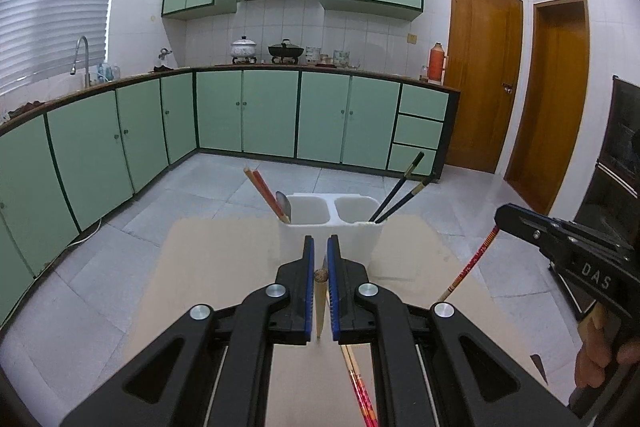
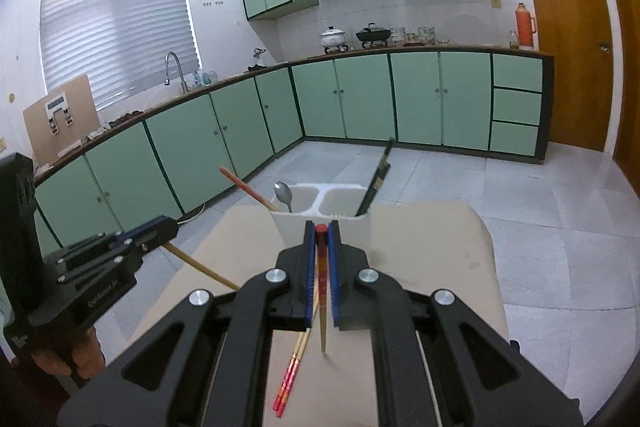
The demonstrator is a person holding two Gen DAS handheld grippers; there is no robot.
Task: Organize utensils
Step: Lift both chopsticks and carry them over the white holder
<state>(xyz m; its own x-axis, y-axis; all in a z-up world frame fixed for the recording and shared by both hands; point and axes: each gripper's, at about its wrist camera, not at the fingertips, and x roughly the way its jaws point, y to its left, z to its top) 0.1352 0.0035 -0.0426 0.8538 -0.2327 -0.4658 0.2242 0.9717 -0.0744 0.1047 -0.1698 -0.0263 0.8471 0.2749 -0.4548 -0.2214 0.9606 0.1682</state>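
Observation:
A white two-compartment utensil holder (image 1: pixel 328 227) (image 2: pixel 320 223) stands at the far end of a tan table. Its left compartment holds red chopsticks (image 1: pixel 266 193) and a metal spoon (image 2: pixel 283 195); its right holds black chopsticks (image 1: pixel 400 191). My left gripper (image 1: pixel 321 247) is shut on a plain wooden chopstick (image 1: pixel 320 301), just before the holder. My right gripper (image 2: pixel 321 233) is shut on a red-topped chopstick (image 2: pixel 322 291), also just before the holder; it shows at the right in the left wrist view (image 1: pixel 560 239). A red chopstick pair (image 2: pixel 292 367) lies on the table below.
The tan table (image 2: pixel 440 267) ends just past the holder, with tiled floor beyond. Green cabinets (image 1: pixel 248 115) and a counter with pots line the far walls. Wooden doors (image 1: pixel 484 67) stand at the right. My left gripper shows at the left in the right wrist view (image 2: pixel 120 247).

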